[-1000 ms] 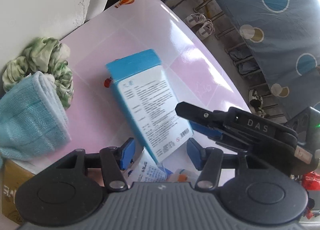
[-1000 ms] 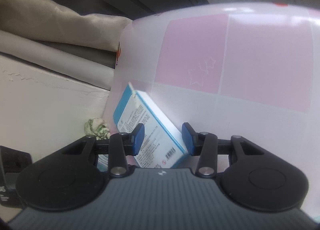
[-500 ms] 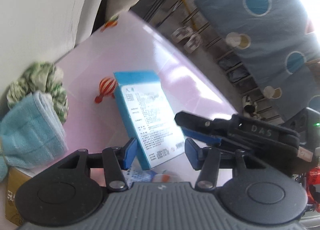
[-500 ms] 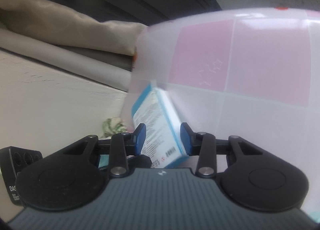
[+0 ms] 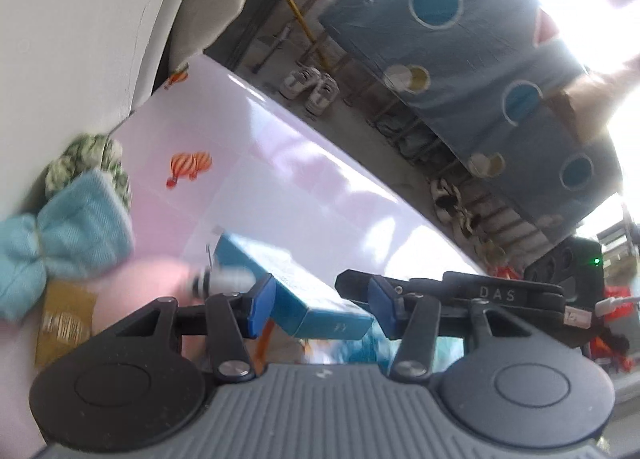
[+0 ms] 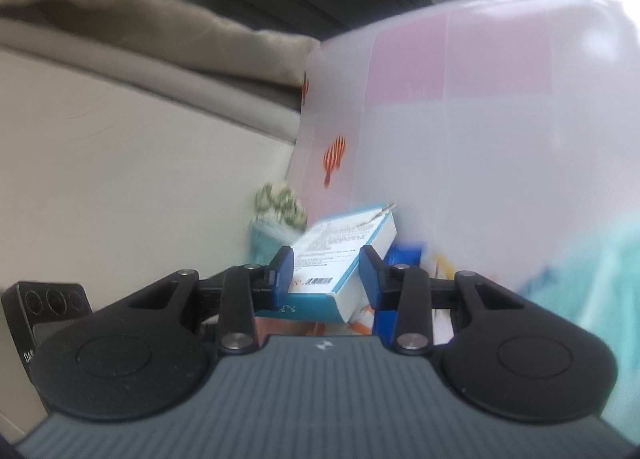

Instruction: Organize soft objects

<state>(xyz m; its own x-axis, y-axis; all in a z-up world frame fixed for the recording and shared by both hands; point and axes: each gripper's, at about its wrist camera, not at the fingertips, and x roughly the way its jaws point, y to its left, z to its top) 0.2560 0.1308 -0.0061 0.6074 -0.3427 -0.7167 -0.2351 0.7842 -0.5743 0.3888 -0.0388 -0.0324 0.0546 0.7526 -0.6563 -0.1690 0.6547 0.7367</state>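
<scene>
Two grippers are sharing one blue box (image 6: pixel 340 255), lifted above the pink desk (image 5: pixel 280 179). Left gripper (image 5: pixel 320 305) jaws bracket its end; contact unclear. Right gripper (image 6: pixel 326 273) jaws are closing on it, probably to steady it. Folded towel (image 5: pixel 80 219) is waiting by the wall.

The print on the blue box (image 6: pixel 340 255) is too smeared to read, and its near end is hidden behind the right hand-held gripper (image 6: pixel 326 273). A teal cloth (image 6: pixel 592 299) at the right edge is only blur and is cut off. In the left wrist view the small white thing (image 5: pixel 224 281) beside the box is too blurred to identify, and the towel (image 5: pixel 60 235) runs off the left edge.
</scene>
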